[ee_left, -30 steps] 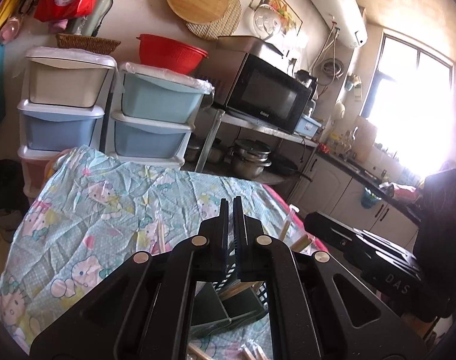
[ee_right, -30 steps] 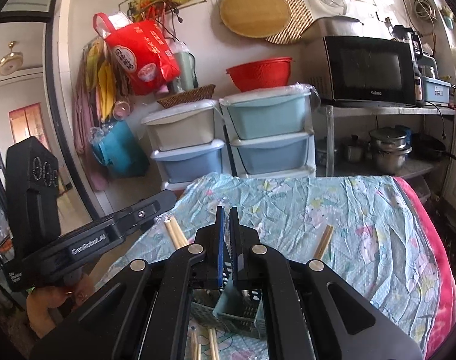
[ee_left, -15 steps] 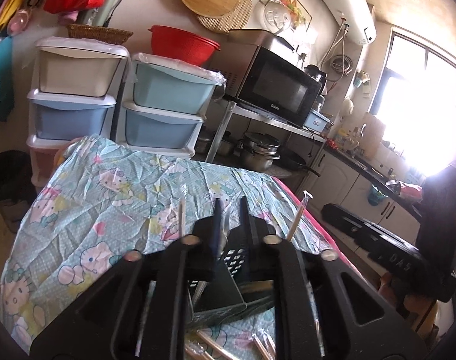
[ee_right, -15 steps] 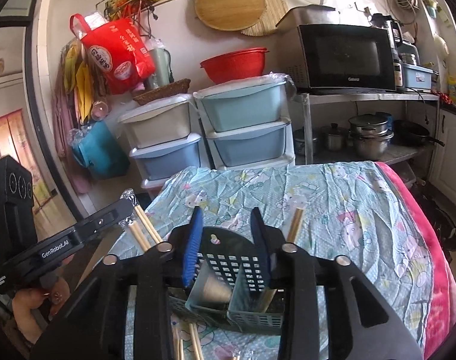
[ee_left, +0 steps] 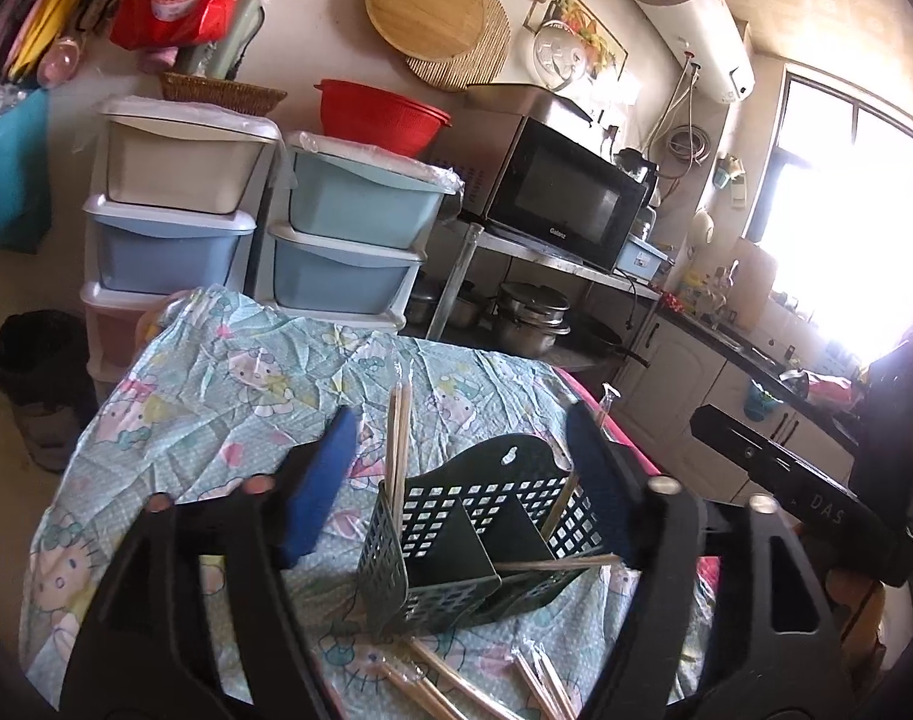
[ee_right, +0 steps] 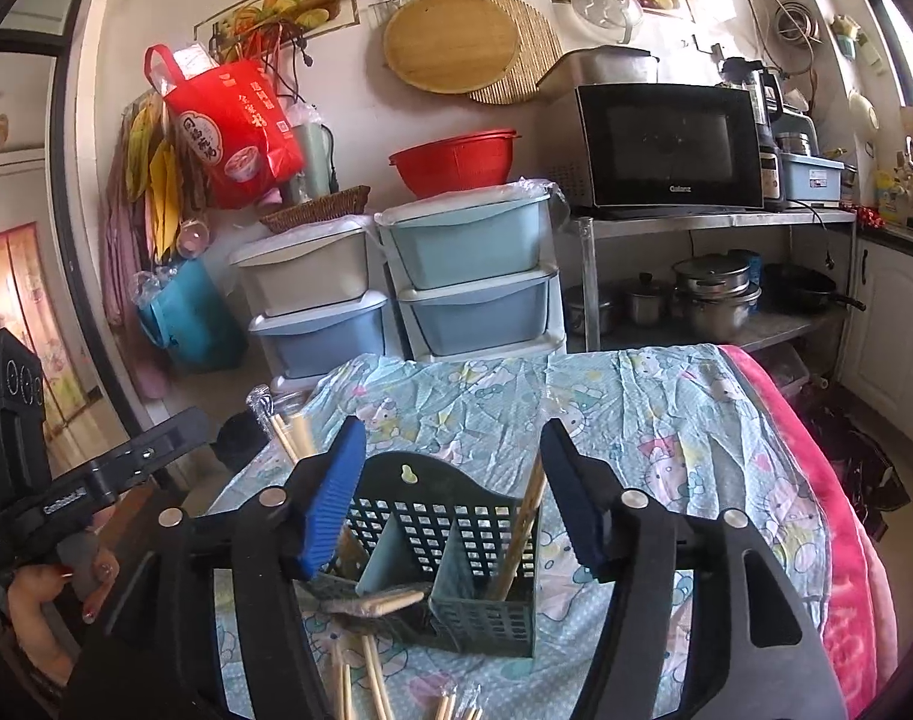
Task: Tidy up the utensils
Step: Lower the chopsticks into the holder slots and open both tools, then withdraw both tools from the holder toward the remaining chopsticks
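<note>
A dark green perforated utensil caddy (ee_left: 486, 534) with dividers stands on the table; it also shows in the right wrist view (ee_right: 456, 552). Wrapped wooden chopsticks (ee_left: 396, 444) stand in its left compartment, another pair (ee_right: 519, 534) leans in its right compartment, and one pair (ee_left: 552, 564) lies across its rim. More wrapped chopsticks (ee_left: 444, 684) lie loose on the cloth in front. My left gripper (ee_left: 456, 480) is open and empty, its blue pads on either side of the caddy. My right gripper (ee_right: 450, 492) is open and empty, also straddling the caddy from above.
The table wears a light blue cartoon-print cloth (ee_left: 228, 372) with a pink blanket edge (ee_right: 816, 480) on the right. Stacked plastic drawers (ee_left: 348, 228), a microwave on a metal rack (ee_left: 564, 192) and pots stand behind. Kitchen counters (ee_left: 756, 372) run along the right.
Both grippers went from shut to wide open. Both drew back, so the caddy and the chopsticks standing in it now show between the jaws.
</note>
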The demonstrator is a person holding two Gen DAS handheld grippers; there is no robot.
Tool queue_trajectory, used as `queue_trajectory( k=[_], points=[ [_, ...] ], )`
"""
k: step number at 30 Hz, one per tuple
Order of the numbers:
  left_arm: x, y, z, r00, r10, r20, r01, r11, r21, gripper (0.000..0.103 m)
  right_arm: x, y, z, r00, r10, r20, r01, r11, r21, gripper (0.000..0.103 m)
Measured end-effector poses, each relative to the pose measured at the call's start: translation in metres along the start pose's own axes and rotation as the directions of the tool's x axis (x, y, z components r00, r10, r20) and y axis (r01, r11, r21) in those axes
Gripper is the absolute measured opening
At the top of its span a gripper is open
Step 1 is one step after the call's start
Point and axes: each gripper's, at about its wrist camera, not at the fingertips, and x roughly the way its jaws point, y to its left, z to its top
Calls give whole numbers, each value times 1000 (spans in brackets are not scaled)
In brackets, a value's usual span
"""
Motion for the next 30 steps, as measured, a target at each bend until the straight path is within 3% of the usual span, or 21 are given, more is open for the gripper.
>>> queue_trajectory(
  k=[5,12,30],
  points=[
    [-12,-2,-5,1000,10,17,-10,1000,2,81,-14,0,-5,1000,-6,8,6,1000,-5,64],
    [-24,-1,-15,1000,19,14,-19,1000,-13,90,-35,0,-16,1000,-12,18,12,1000,-7,66],
    [-28,2,-53,997,42,-61,-43,999,-18,92,-51,6,-54,998,-26,-48,24,999,-29,66]
  ],
)
